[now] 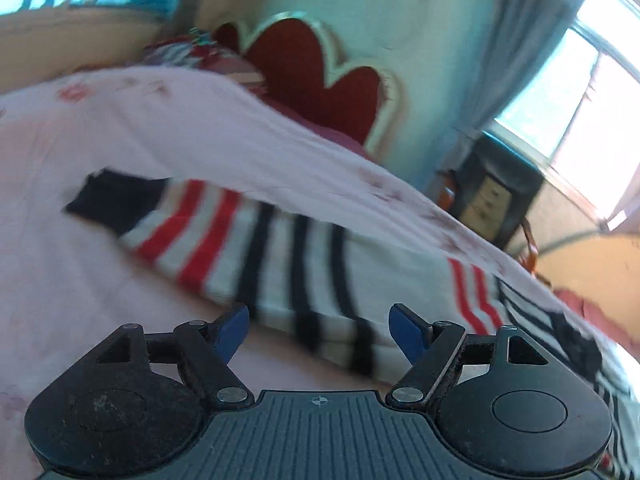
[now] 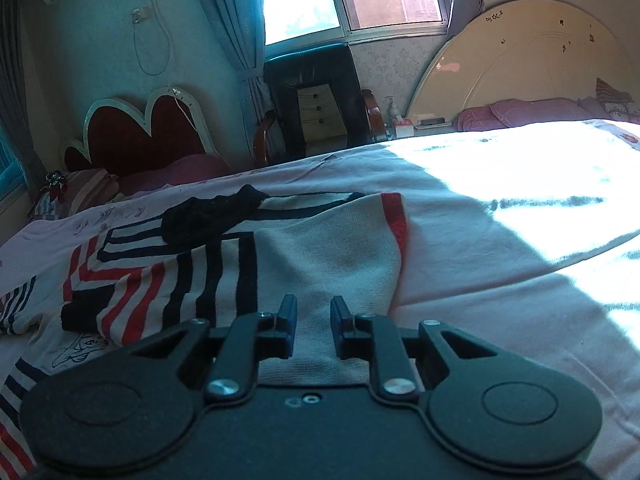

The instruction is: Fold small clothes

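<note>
A small white knit sweater with red and dark navy stripes (image 1: 280,256) lies on the pink bedsheet (image 1: 80,300). Its dark-cuffed sleeve (image 1: 116,200) stretches out to the left in the left wrist view. My left gripper (image 1: 319,328) is open wide, just short of the sweater's near edge, holding nothing. In the right wrist view the sweater (image 2: 320,256) lies partly folded, with a dark collar (image 2: 212,216) bunched on top. My right gripper (image 2: 314,312) hovers over the plain white part with its jaws a small gap apart and nothing between them.
A red heart-shaped headboard (image 2: 144,136) and striped pillows (image 1: 224,60) stand at the bed's far end. A black chair (image 2: 316,104) stands under the window. A second bed with a cream headboard (image 2: 532,76) lies at right. Bright sun falls on the sheet (image 2: 520,200).
</note>
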